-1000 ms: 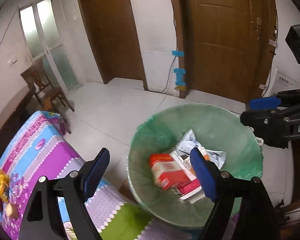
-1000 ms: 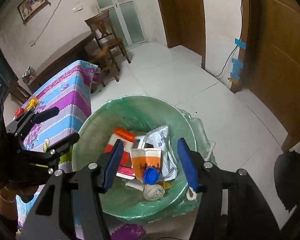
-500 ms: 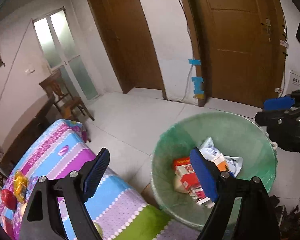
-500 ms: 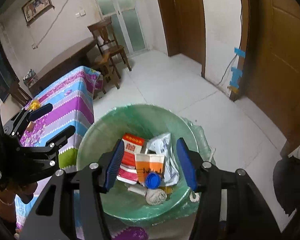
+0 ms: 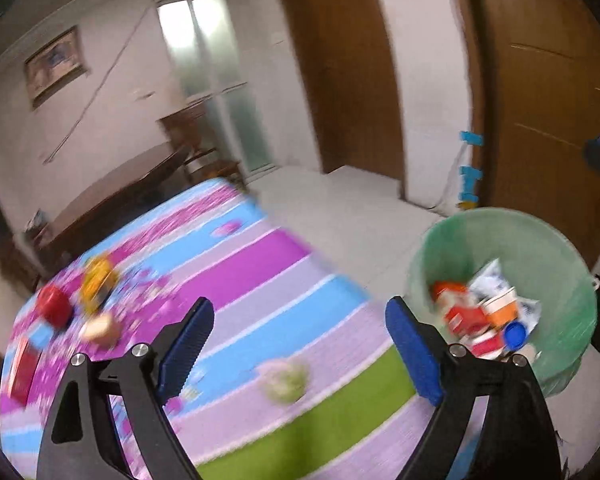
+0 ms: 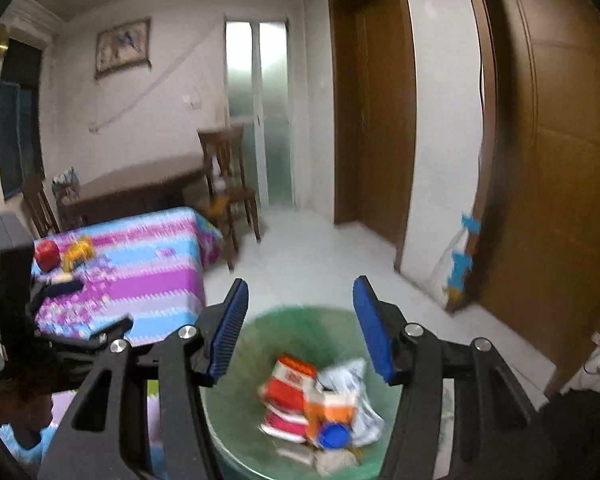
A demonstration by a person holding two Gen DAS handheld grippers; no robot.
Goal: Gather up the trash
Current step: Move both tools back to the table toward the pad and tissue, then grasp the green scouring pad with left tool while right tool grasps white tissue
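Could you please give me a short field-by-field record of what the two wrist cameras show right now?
bin: green-lined bin on the floor beside the table
bin contents: red carton, orange cup, blue cap, white wrappers
table: striped cloth
on table: red item, yellow item, pale ball
left gripper: jaws opening, nothing between
right gripper: jaws apart, empty

Both wrist views look downward, sharing the bin (image 5: 548,248) and tablecloth (image 6: 156,264).
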